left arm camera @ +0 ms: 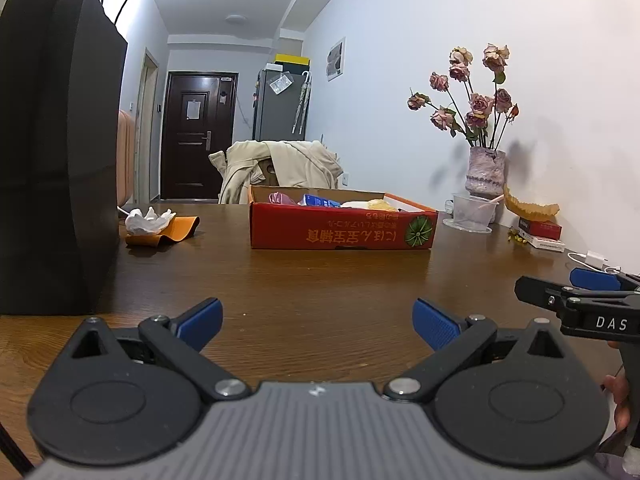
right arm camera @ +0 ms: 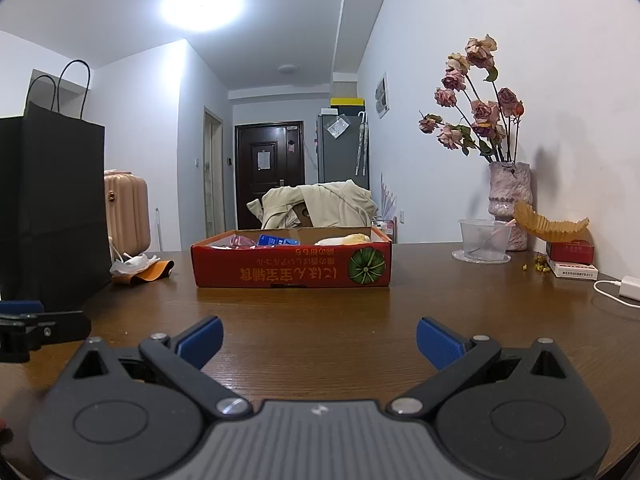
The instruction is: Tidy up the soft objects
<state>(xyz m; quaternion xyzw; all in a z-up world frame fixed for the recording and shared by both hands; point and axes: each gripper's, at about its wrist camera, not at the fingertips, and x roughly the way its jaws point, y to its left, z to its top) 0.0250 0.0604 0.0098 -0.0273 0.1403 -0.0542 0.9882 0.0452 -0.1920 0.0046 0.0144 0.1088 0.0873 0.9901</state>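
Above the table (left arm camera: 320,280), both hand-held grippers, left (left arm camera: 318,322) and right (right arm camera: 319,340), hover level, released

The left gripper (left arm camera: 318,322) is spread wide and holds nothing. The right gripper (right arm camera: 319,340), alongside it, likewise gapes empty.

Dark wooden tabletop (right arm camera: 320,312) carrying a red cardboard box (right arm camera: 292,268) at centre, a black paper bag (right arm camera: 48,208) and crumpled tissue (right arm camera: 130,264) at left, and a plastic cup (right arm camera: 484,240), vase (right arm camera: 510,192) and charger (right arm camera: 630,286) at right.
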